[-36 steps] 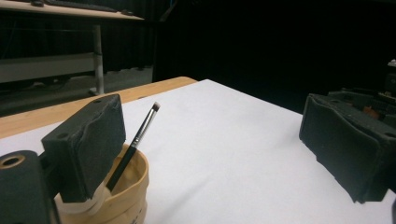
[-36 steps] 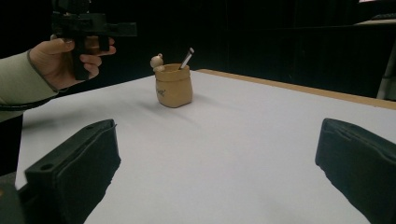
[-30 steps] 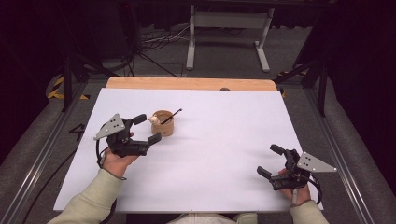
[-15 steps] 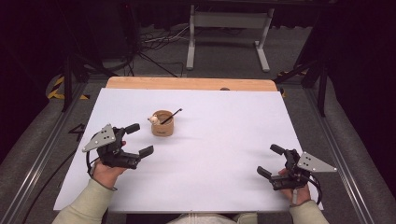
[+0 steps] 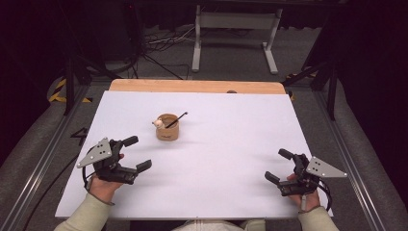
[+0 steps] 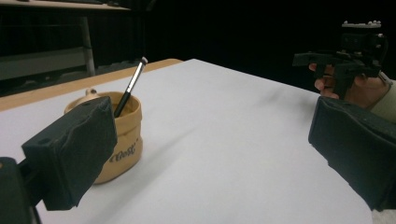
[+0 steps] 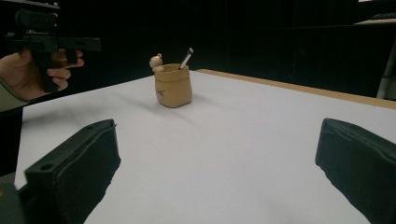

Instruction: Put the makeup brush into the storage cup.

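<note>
- The left gripper (image 5: 137,154) has drawn back from the pot since a second ago: then it was just beside the pot, now it sits well apart from it, near the bench's left edge toward the near-left corner. Its fingers (image 5: 143,166) are spread wide and hold nothing.
- The person's left hand (image 5: 102,185), in a pale sleeve, holds that gripper from below; a grey three-cornered plate rides on top of it.
- The pot (image 5: 167,127) stands where it stood before, upright on the bench (image 5: 231,159), left of the middle and toward the far edge. It is a small tan, sack-shaped vessel with dark lettering on its side, seen in the left gripper view (image 6: 122,140).
- A thin dark stick (image 5: 176,120) with a pale tip leans out of the pot toward the right; a small rounded pale figure (image 5: 157,123) sits at the pot's left rim.
- Nothing lies between either gripper and the pot; the white, matte sheet covering the bench is bare there. A strip of light wood shows along the far edge.
- The right gripper (image 5: 279,166) has kept its place near the near-right corner, fingers wide apart and empty, held by the right hand (image 5: 308,195).
- Beyond the bench, cables (image 5: 159,43) lie on the dark floor, and a pale metal frame (image 5: 235,29) stands there.
</note>
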Demonstrator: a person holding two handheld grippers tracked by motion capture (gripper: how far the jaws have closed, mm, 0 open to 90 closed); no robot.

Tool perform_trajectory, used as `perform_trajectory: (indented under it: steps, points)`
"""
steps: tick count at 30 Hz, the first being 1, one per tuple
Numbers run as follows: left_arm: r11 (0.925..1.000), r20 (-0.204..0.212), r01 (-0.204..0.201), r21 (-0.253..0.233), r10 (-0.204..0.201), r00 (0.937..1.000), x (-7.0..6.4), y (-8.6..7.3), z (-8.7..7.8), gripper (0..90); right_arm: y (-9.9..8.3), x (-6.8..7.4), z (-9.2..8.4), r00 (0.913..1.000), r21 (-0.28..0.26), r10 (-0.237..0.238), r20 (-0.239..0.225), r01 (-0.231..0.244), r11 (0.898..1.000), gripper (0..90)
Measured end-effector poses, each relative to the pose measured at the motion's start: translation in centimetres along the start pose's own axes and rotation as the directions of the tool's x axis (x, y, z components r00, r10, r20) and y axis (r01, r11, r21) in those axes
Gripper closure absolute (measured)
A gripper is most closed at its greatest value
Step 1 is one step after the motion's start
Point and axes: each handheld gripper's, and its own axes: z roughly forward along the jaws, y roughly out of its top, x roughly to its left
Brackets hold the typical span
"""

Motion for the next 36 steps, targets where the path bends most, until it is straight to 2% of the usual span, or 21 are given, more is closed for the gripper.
perform_trajectory:
  steps: [7, 10, 16, 18, 22, 24, 25, 32, 36]
  points:
    - [0.9997, 0.010, 0.017, 0.015, -0.017, 0.9998, 0.2, -1.7, -0.8, 2.0, 0.0, 0.0, 0.0, 1.0000, 0.001, -0.008, 0.000, 0.008, 1.000, 0.2]
    - [0.9999, 0.007, 0.010, 0.013, -0.010, 0.9999, 0.3, -2.0, -0.8, 2.3, 0.0, 0.0, 0.0, 1.0000, 0.003, -0.008, -0.002, 0.008, 1.000, 0.2]
    - [0.9995, 0.035, 0.001, 0.030, -0.002, 0.9994, 0.3, -3.3, -0.7, 3.3, 0.0, 0.0, 0.1, 0.9999, 0.004, -0.009, -0.005, 0.009, 1.000, 0.2]
    - [0.9995, 0.029, -0.008, 0.031, 0.007, 0.9995, 0.2, -3.4, -0.6, 3.6, 0.0, 0.0, 0.1, 1.0000, 0.006, -0.009, -0.004, 0.009, 1.000, 0.2]
    - [0.9995, 0.023, 0.011, 0.031, -0.012, 0.9997, 0.4, -3.9, -0.6, 3.5, 0.0, 0.0, 0.1, 0.9999, 0.007, -0.012, -0.006, 0.012, 1.000, 0.2]
    - [0.9989, 0.010, 0.019, 0.042, -0.020, 0.9998, 0.6, -4.1, -0.5, 3.8, 0.0, 0.0, 0.1, 0.9999, 0.006, -0.010, -0.006, 0.010, 1.000, 0.2]
    - [0.9977, -0.009, 0.023, 0.063, -0.022, 0.9997, 0.7, -4.2, -0.4, 3.6, -0.1, 0.0, 0.1, 1.0000, 0.009, -0.008, -0.004, 0.008, 1.000, 0.2]
    - [0.9947, 0.004, 0.039, 0.095, -0.040, 0.9992, 0.8, -4.5, 0.0, 3.2, -0.1, 0.0, 0.1, 0.9999, 0.012, -0.012, -0.005, 0.012, 1.000, 0.2]
    - [0.9950, 0.006, 0.042, 0.091, -0.043, 0.9991, 0.8, -4.5, 0.0, 3.2, -0.1, 0.0, 0.1, 0.9999, 0.011, -0.013, -0.005, 0.013, 1.000, 0.2]
